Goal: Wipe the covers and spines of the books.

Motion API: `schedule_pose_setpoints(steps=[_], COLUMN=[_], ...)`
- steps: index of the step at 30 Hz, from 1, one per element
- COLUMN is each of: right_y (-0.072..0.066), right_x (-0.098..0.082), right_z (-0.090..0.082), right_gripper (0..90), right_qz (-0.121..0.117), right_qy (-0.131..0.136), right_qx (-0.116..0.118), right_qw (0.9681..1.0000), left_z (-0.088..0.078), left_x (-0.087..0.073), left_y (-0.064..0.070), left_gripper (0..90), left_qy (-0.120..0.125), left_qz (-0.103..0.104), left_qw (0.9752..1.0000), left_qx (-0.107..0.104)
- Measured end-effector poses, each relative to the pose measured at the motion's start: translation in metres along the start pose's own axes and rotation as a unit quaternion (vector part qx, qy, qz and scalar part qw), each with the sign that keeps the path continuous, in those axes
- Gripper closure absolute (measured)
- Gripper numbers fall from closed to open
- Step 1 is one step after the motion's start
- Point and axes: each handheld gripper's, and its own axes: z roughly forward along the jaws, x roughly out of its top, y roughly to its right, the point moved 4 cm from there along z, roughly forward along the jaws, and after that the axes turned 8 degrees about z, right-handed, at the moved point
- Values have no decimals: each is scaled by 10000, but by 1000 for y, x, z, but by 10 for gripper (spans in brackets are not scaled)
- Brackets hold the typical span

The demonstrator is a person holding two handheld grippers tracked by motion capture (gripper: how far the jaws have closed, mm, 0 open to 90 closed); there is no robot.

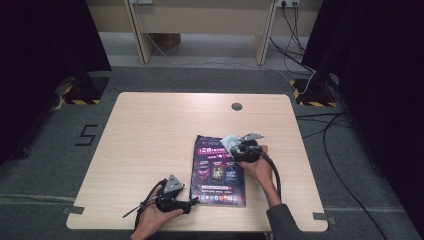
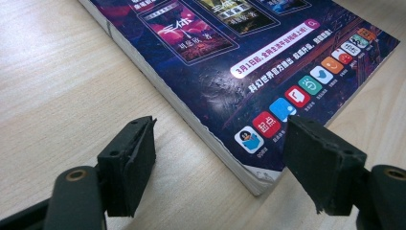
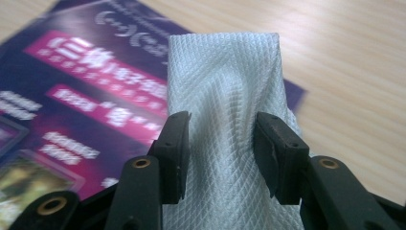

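Note:
A purple paperback book (image 1: 218, 172) lies flat on the wooden table (image 1: 150, 135), right of its middle. My left gripper (image 1: 192, 204) rests low at the book's near left corner. In the left gripper view its jaws (image 2: 220, 132) stand wide apart, with that corner of the book (image 2: 230, 62) between them and neither pad pressing it. My right gripper (image 1: 235, 147) is at the book's far right corner, shut on a white textured cloth (image 1: 228, 141). In the right gripper view the cloth (image 3: 222, 72) bunches between the pads of that gripper (image 3: 222, 122), and it lies over the cover (image 3: 86, 86).
A round cable hole (image 1: 237, 106) sits near the table's far edge. Bare wood spreads left of the book and behind it. Cables (image 1: 325, 130) trail over the grey floor at the right. A pale desk frame (image 1: 200, 25) stands beyond the table.

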Motion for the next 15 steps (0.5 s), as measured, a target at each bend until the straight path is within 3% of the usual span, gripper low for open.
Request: schedule_pose_setpoints(steps=[6, 8, 11, 12, 15], right_y=[-46, -57, -59, -56, -43], right_x=[0, 0, 1, 1, 3], right_z=[7, 9, 10, 10, 11], right_gripper=[570, 569, 548, 547, 543], right_qz=[-474, -591, -614, -526, -419], right_qy=[-138, -148, -131, -127, -8], right_qx=[553, 631, 637, 691, 431], right_qw=[9973, 9961, 9960, 9961, 9982], left_z=[0, 0, 0, 0, 0], left_x=[0, 0, 0, 0, 0], left_y=[0, 0, 0, 0, 0], left_gripper=[260, 260, 264, 265, 264], left_qy=[-5, 2, 4, 2, 12], left_qz=[12, 12, 27, 24, 10], left_qw=[10000, 10000, 10000, 10000, 10000], left_qx=[-14, -9, -8, -14, -11])
